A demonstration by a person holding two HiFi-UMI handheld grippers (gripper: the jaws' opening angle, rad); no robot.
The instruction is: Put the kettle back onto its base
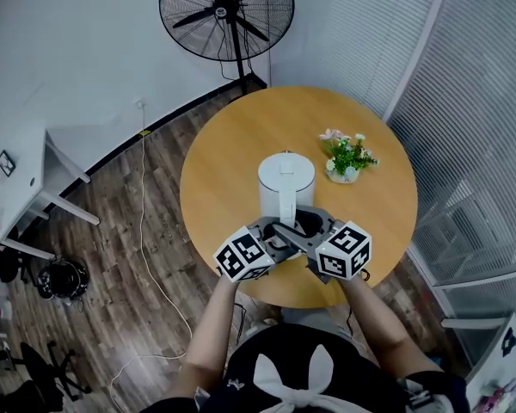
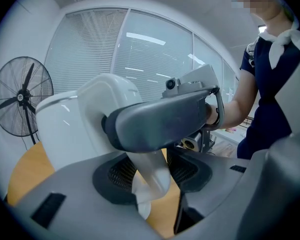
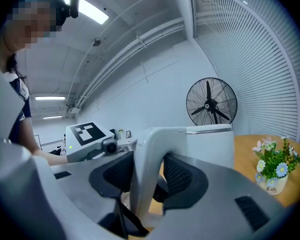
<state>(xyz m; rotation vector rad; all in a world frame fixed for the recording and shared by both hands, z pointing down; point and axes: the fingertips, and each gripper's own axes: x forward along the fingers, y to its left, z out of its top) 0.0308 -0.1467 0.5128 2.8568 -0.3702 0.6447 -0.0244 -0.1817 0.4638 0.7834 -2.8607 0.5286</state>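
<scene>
The kettle (image 1: 285, 181) is white and stands up straight near the middle of the round counter (image 1: 232, 144). Its handle (image 3: 145, 169) points at the person. I cannot see the base, so I cannot tell if the kettle sits on it, on the wood, or hangs just above.

Both tools are clamped on the handle. The left tool (image 2: 150, 176) pinches the low part between its dark pads. The right tool (image 3: 142, 176) squeezes it too and crosses just over the left one.

A thin black cord (image 3: 122, 219) lies under the handle. A small pot of flowers (image 1: 348, 157) stands near the kettle. A fan (image 1: 226, 11) is on the floor, well apart.

What could go wrong? I think two tools on one thin handle may pull different ways, and the kettle could tip or twist. The base is hard to see, so the kettle may land off it. The cord could also snag a tool.
</scene>
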